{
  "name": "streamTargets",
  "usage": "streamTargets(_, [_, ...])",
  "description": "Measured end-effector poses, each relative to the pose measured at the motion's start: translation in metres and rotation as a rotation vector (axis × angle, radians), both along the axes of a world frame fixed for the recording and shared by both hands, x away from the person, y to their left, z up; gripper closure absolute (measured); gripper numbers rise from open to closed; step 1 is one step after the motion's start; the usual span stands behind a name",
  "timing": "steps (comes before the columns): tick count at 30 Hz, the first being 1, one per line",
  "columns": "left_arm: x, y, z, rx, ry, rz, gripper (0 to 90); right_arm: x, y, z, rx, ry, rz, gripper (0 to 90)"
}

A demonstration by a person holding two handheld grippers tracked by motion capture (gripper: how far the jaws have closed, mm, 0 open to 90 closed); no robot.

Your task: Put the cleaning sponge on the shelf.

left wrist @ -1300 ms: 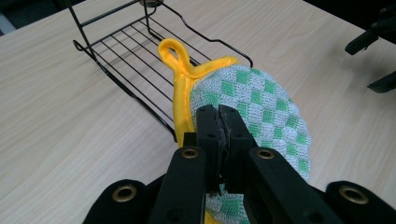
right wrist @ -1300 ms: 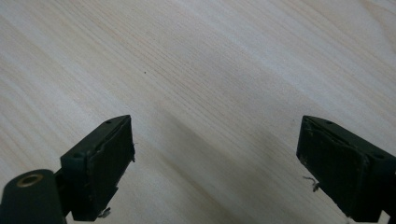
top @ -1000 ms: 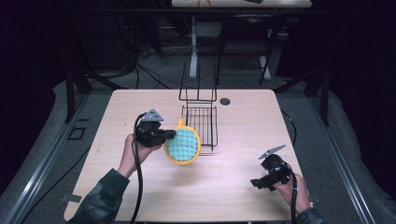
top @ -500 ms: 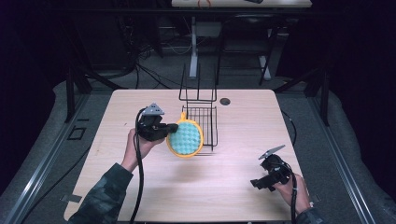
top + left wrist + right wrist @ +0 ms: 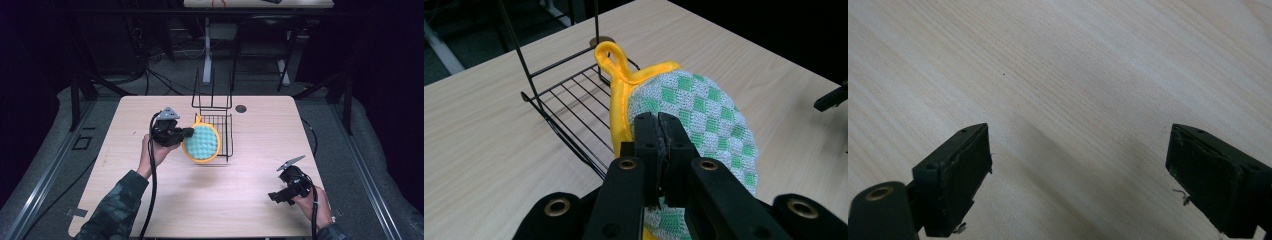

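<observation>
L gripper (image 5: 659, 145) clamped on pot holder (image 5: 202, 142), held just over the wire rack's (image 5: 218, 131) near-left edge.
R gripper (image 5: 1078, 170) jaws wide apart, nothing in them, over bare wood table (image 5: 240, 195), well right & nearer than rack; dark room w/ cables beyond.

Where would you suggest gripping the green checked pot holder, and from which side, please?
Pinch the pot holder at its rim opposite the yellow loop, edge-on, as the left gripper does. It is a thin flat pad, so shut jaws pinch it well, and the loop stays free near the wire rack.
</observation>
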State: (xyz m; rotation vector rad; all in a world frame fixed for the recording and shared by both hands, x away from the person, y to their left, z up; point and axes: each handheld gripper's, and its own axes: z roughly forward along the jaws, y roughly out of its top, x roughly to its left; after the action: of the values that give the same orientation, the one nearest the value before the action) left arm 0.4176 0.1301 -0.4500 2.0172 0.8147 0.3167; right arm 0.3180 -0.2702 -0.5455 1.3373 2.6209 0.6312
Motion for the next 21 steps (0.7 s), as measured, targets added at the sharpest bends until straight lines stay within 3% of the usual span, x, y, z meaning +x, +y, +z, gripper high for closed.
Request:
streamTargets(5, [0.007,-0.005,-0.006,0.005,-0.002,0.013,88.2,0.000,0.000,0.000,-0.004,-0.003,0.007,10.2])
streamTargets(17, [0.025,-0.012,-0.018,-0.028,-0.018,0.054,88.2,-0.001,0.001,0.001,0.003,-0.005,0.006,10.2])
streamTargets(21, [0.034,-0.013,-0.025,-0.037,0.007,0.057,88.2,0.000,0.001,0.000,0.007,0.000,0.003,10.2])
